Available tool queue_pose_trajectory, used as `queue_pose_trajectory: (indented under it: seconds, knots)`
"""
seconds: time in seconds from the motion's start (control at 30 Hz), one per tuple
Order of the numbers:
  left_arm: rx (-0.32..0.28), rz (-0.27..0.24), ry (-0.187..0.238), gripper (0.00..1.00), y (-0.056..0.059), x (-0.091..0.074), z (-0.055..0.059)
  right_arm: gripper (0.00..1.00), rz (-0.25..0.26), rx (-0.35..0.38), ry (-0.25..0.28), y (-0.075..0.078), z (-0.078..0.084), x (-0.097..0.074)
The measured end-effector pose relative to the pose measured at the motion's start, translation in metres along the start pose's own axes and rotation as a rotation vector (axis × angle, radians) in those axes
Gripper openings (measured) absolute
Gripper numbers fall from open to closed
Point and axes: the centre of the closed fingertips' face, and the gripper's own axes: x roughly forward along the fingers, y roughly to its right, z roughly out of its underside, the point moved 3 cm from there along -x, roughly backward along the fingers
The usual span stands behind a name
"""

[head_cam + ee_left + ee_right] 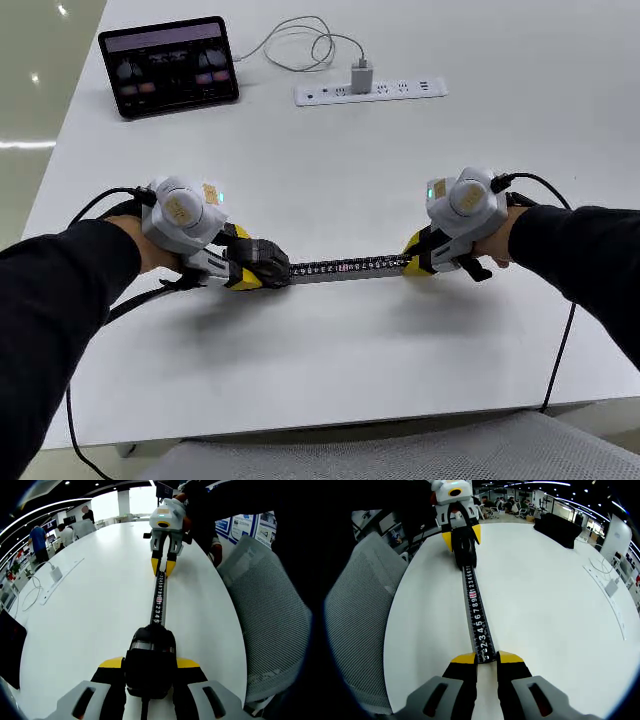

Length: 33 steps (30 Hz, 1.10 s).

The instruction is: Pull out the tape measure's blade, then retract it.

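Black tape measure in left tongs, blade end in right tongs.

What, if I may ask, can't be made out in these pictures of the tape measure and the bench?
- Blade's end hook: in the right gripper view, the right hand-held gripper is shut over the tip of the blade.
- Sides of the tape measure case: in the left gripper view, the left hand-held gripper covers them.
- Tablet screen: too small to read in the head view.
- Blade numerals: too small to read in the head view.
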Motion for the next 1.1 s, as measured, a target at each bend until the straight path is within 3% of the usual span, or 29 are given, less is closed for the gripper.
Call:
queue_pose_trajectory:
  seconds: [1.1]
  knots:
    - [-0.008,-0.003,0.014,0.32,-0.001,0.000,0.000,0.10,0.013,0.015,-0.017,0.005,0.016,-0.015]
